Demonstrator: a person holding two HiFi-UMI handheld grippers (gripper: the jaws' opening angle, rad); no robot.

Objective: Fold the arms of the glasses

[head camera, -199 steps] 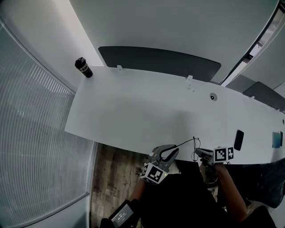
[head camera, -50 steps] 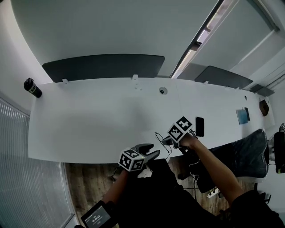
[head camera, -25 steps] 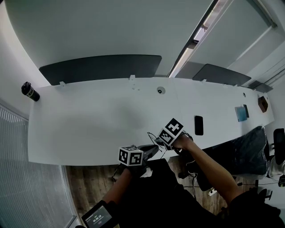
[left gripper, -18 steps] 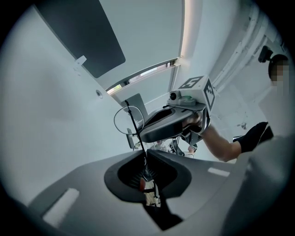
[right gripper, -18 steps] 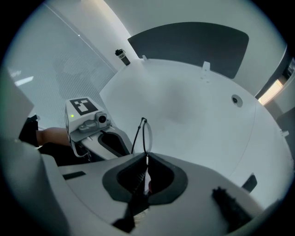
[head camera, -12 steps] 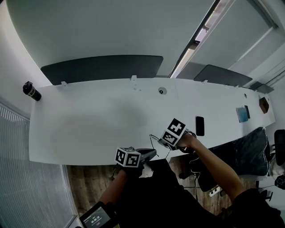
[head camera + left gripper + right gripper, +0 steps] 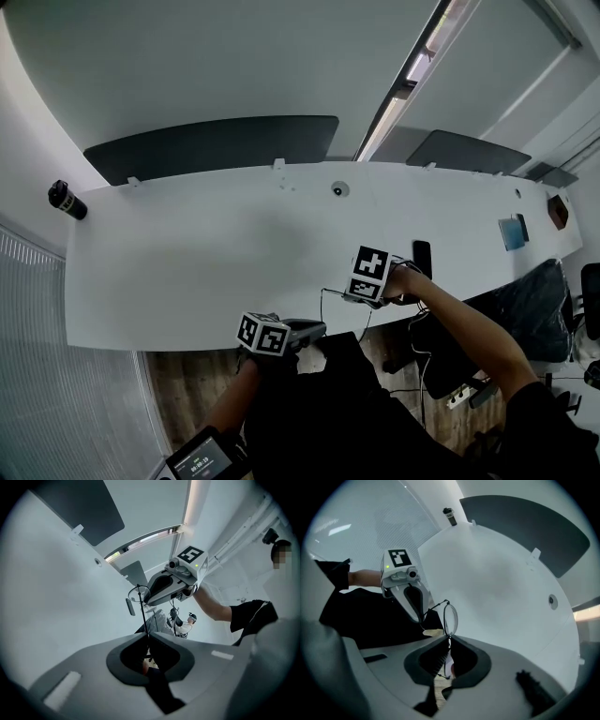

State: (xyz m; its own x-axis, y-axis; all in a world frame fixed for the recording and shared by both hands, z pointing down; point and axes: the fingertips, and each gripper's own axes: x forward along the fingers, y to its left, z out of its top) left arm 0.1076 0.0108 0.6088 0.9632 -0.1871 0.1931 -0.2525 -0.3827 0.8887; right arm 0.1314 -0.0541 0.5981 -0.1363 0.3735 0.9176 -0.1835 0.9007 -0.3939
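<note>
The left hand-held gripper (image 7: 147,638) has just pinched shut on the thin temple arm (image 7: 142,613) of the wire-rimmed glasses (image 7: 450,616), which the right hand-held gripper (image 7: 450,641), at its 2 o'clock, clamps by the frame above the desk's (image 7: 206,272) near edge, at 5 o'clock in the head view, so the fold can probably begin.

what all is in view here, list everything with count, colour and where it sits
table: one, white, spans the head view
glasses: one, thin dark wire frame, over the near table edge, between both grippers
bottle: one, black, far left corner of the table
phone: one, black, flat on the table beside the right gripper
divider panels: two, dark grey, behind the table's far edge
grommet: one, grey, far side of the table
left gripper: one, grey with marker cube, shut on a glasses arm
right gripper: one, grey with marker cube, shut on the glasses by the lenses
</note>
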